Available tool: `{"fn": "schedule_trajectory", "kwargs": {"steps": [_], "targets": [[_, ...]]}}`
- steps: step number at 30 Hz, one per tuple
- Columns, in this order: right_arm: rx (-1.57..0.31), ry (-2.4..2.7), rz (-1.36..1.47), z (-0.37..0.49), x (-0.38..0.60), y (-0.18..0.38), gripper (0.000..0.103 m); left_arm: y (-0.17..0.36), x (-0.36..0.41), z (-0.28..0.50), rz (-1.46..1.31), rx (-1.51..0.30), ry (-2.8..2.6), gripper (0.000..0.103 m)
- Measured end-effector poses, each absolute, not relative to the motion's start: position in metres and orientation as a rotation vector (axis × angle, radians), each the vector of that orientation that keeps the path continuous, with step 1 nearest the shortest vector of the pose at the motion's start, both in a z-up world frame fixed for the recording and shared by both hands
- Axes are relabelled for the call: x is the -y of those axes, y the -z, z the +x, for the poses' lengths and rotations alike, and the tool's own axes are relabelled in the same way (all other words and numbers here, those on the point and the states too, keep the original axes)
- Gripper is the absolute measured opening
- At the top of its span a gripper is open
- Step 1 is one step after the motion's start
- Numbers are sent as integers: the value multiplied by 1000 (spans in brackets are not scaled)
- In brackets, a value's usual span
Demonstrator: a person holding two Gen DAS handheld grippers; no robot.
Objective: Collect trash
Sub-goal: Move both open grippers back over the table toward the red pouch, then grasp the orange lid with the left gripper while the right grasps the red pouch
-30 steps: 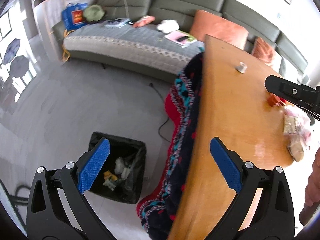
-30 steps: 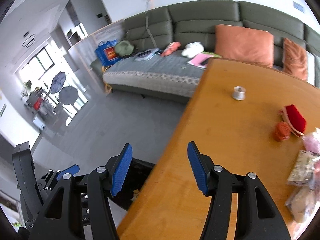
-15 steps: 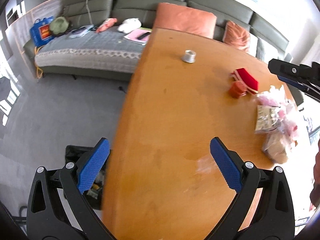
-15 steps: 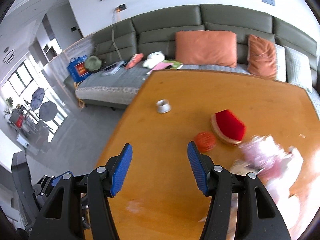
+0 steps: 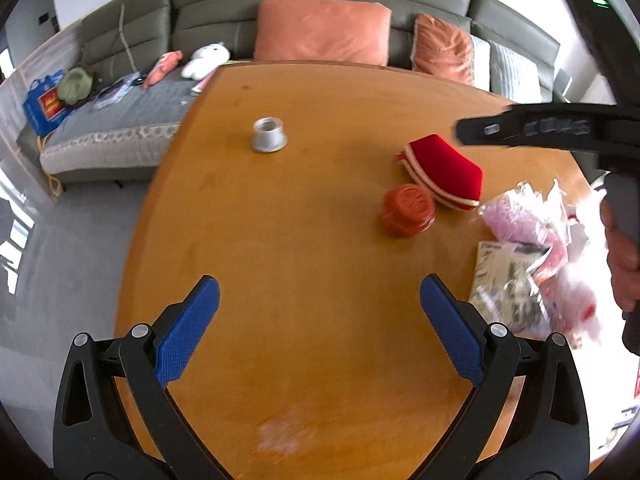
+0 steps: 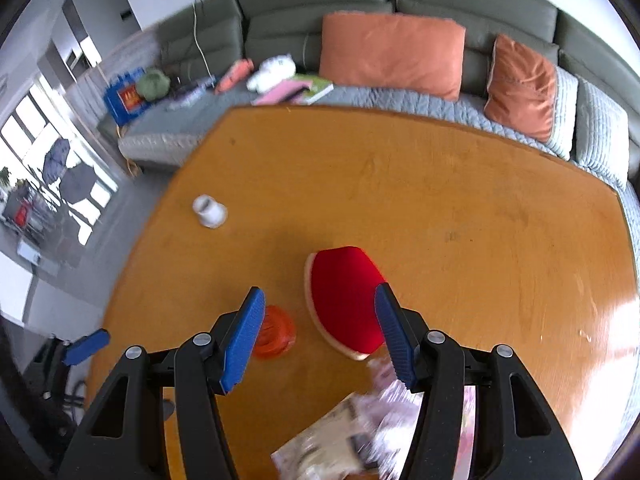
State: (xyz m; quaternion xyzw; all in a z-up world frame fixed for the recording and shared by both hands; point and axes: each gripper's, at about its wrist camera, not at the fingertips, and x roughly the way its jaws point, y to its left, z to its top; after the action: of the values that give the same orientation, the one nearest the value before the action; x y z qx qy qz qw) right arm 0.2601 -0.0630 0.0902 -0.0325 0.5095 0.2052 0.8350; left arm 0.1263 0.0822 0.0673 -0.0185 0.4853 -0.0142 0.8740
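A heap of pink and white plastic wrappers with a printed packet lies on the orange wooden table, at its right side. My left gripper hangs open above bare tabletop, left of the heap, holding nothing. My right gripper is open and empty too, above the red pouch and the orange round lid. The wrappers blur just below its fingers. In the left wrist view the right gripper reaches in from the right, with a hand behind it.
A small silver cup-shaped thing stands towards the table's far left edge. Behind the table runs a grey-green sofa with orange cushions, a plush toy and books. Grey floor lies left of the table.
Both grippers swung right from the table's edge and floor to over the tabletop. The black bin and patterned cloth left view. The wrappers, pouch and lid came closer. Jaws stayed open.
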Motion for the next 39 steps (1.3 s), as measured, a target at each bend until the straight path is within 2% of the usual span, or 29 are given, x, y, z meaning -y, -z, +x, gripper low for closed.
{"fn": "schedule_trajectory", "kwargs": {"steps": [6,8,15,16,17,18,23,25,27,31,39], "targets": [[-1144,-434,-154,279,48,-59,59,-58,-61,155,-21,-1035,53,97],[-1145,-427,-173,283,46,-53,65,-55,-55,163,-16,-1036,58,97],[-1210,-388,-244,299,43,-35,65,-42,-37,184,4,-1038,66,97],[-1228,-376,-247,302,45,-31,62,-40,-34,186,6,-1038,66,97],[-1233,-365,-238,304,48,-31,47,-39,-33,189,7,-1037,65,97],[-1227,-370,-207,305,53,-33,39,-37,-32,192,7,-1033,61,97],[-1169,-385,-80,298,75,-62,38,-35,-29,202,-2,-1014,56,96],[-1144,-394,-40,294,83,-75,38,-33,-27,204,-5,-1013,59,89],[-1126,-396,-17,291,86,-85,38,-28,-25,207,-2,-1029,58,69],[-1095,-401,13,287,91,-100,38,-19,-23,207,-6,-1044,65,45],[-1065,-414,23,261,81,-118,38,-32,-42,183,-66,-1023,78,46]]}}
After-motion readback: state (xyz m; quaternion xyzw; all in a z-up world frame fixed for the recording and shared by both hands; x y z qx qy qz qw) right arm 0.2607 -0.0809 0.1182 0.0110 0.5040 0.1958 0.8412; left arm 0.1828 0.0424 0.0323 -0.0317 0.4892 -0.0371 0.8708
